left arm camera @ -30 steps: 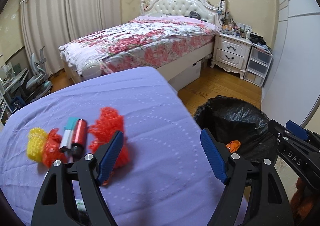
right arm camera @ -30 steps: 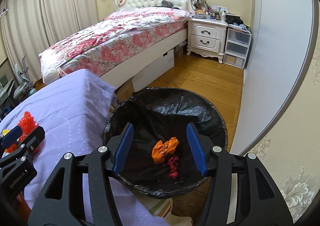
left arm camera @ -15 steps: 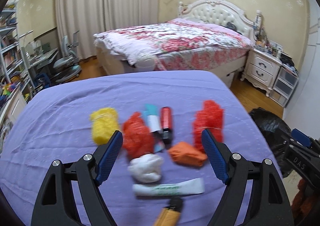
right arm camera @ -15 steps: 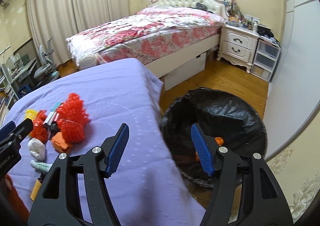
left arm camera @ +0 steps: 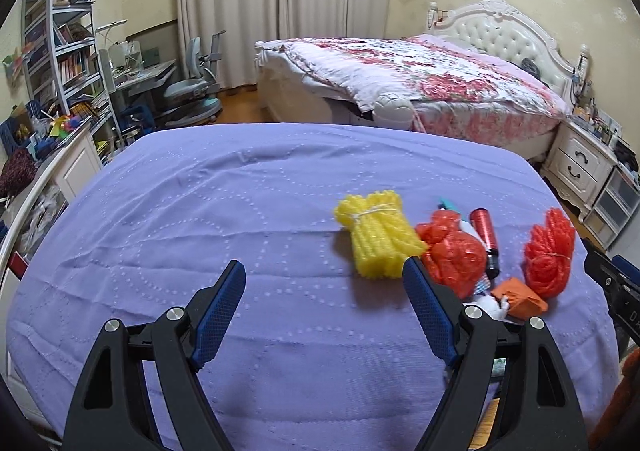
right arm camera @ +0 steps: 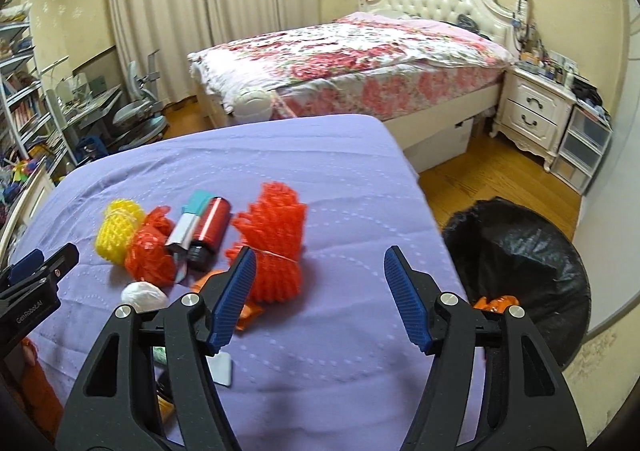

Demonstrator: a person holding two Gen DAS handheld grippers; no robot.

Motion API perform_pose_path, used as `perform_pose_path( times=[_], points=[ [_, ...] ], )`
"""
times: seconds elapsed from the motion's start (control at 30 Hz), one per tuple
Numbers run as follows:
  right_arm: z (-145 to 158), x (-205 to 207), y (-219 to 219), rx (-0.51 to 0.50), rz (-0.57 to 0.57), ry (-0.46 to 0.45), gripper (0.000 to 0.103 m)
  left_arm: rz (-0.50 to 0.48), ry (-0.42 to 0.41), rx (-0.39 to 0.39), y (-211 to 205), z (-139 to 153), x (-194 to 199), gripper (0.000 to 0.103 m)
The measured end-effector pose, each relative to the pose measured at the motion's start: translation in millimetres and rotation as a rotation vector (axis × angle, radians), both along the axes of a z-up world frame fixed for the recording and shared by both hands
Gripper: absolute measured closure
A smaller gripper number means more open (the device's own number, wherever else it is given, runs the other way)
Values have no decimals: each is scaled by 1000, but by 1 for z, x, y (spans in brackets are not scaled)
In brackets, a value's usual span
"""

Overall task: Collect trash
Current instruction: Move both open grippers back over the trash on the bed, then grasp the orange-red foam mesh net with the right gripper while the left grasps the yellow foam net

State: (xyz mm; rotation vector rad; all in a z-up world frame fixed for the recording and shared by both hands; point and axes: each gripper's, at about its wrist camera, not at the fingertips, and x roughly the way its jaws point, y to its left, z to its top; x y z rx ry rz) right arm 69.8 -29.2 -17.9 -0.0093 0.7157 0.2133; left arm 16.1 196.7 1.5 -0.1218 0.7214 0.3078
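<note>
Near the purple bedspread's [right arm camera: 320, 179] right edge, the wide-spread, empty left gripper [left arm camera: 324, 311] half-hides a white wad [left arm camera: 490, 303], the equally wide, empty right gripper [right arm camera: 318, 299] covers orange scraps [right arm camera: 250, 311], and the bin [right arm camera: 532, 251] stands partly blocked.

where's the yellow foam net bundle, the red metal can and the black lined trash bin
yellow foam net bundle [left arm camera: 378, 237], left wrist view, mid body
red metal can [right arm camera: 214, 225], right wrist view, side wall
black lined trash bin [right arm camera: 520, 247], right wrist view, inner liner
</note>
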Motion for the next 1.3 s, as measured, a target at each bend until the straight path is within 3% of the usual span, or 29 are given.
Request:
perform_pose_path(
  times=[0.37,0.47,0.5,0.83,1.3],
  points=[
    [-21,26,34,-27,45,74,38,-6,22,-8,11,-11,-2,24],
    [-25,29,35,-21,62,92,50,-13,21,-12,10,-10,1,24],
    [-25,30,36,-16,71,96,58,-15,18,-16,11,-10,2,23],
    [-24,36,21,-32,15,78,60,-43,12,-19,3,-8,23,22],
    [-27,45,12,-41,8,77,60,-62,88,-40,4,-29,50,21]
  ],
)
